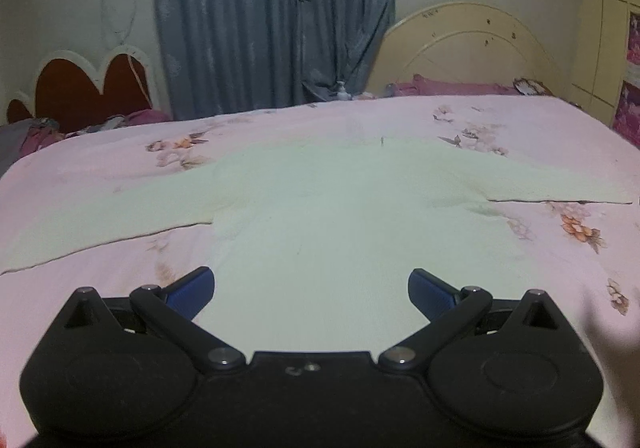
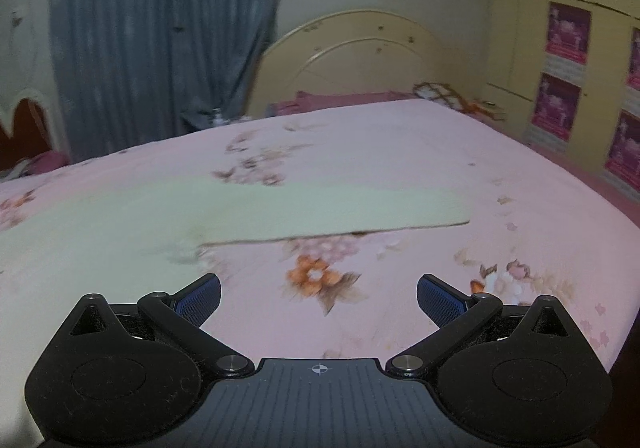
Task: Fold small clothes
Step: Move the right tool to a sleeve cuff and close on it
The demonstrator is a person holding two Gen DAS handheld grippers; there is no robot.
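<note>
My left tool (image 1: pixel 311 290) hangs low over the bed, jaws spread wide, blue pads (image 1: pixel 192 292) far apart and nothing between them. Right under it is the pale green top (image 1: pixel 320 216), spread flat on the pink floral bedsheet (image 1: pixel 100 168). Its body runs away from me, straight through the gap of the jaws. One sleeve (image 1: pixel 100 224) stretches out to the left, the other sleeve (image 1: pixel 560 184) to the right, both lying flat with straight lower edges. Far left beyond the bed there's a red heart-shaped headboard (image 1: pixel 80 88), then a grey-blue curtain (image 1: pixel 272 16) in the middle, then a cream arched headboard (image 1: pixel 472 48) to the right with dark pink bedding at its foot.

Over to my right tool (image 2: pixel 319 302): jaws also wide apart, holding nothing, hovering above bare bedsheet with an orange printed flower (image 2: pixel 316 274) between the pads. The green top sits ahead and to the left here, its body at the left edge and its long sleeve reaching right across the sheet, the cuff end (image 2: pixel 452 210) near the middle-right. This view is a bit blurred. Farther right, the bed edge falls away, and a cream wardrobe (image 2: pixel 520 48) with pink posters (image 2: pixel 568 30) stands against the wall.
</note>
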